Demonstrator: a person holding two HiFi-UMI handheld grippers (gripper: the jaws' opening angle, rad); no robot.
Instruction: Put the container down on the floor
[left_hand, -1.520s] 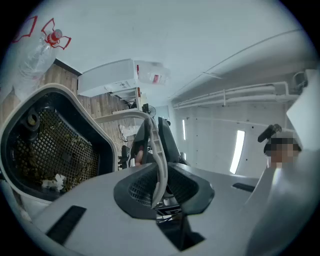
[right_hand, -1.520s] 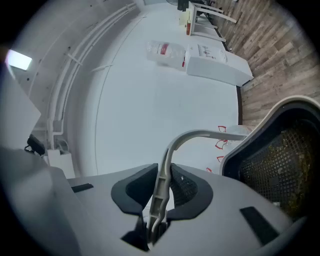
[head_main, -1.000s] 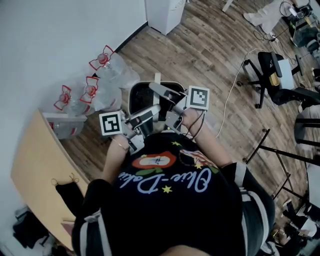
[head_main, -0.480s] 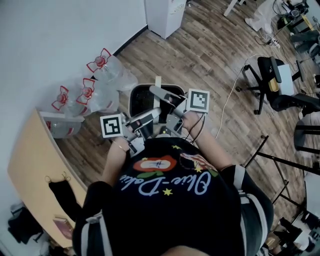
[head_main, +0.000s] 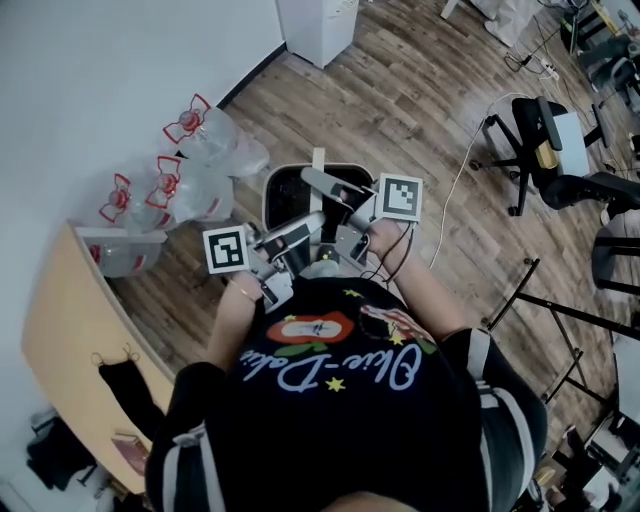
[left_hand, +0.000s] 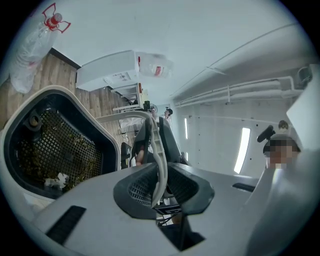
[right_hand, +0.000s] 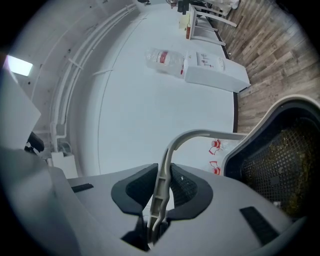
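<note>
The container (head_main: 292, 190) is a white-rimmed bin with a dark mesh inside, hanging above the wood floor in front of the person. Its thin pale bail handle (left_hand: 158, 150) is clamped in both grippers. My left gripper (left_hand: 160, 176) is shut on the handle, with the bin's mouth (left_hand: 50, 145) to its left. My right gripper (right_hand: 162, 189) is shut on the same handle (right_hand: 172, 150), and the bin (right_hand: 282, 160) shows at its lower right. In the head view the left gripper (head_main: 283, 243) and right gripper (head_main: 338, 200) meet over the bin's near rim.
Clear plastic bottles with red caps (head_main: 205, 135) lie on the floor by the white wall, left of the bin. A wooden table (head_main: 70, 335) is at the lower left, a white cabinet (head_main: 315, 25) ahead. An office chair (head_main: 545, 135), a cable (head_main: 462, 195) and black stand legs (head_main: 550, 300) are to the right.
Both grips on the handle are unchanged. The head view has drifted slightly, and the bin with the grippers stays in nearly the same spot.
</note>
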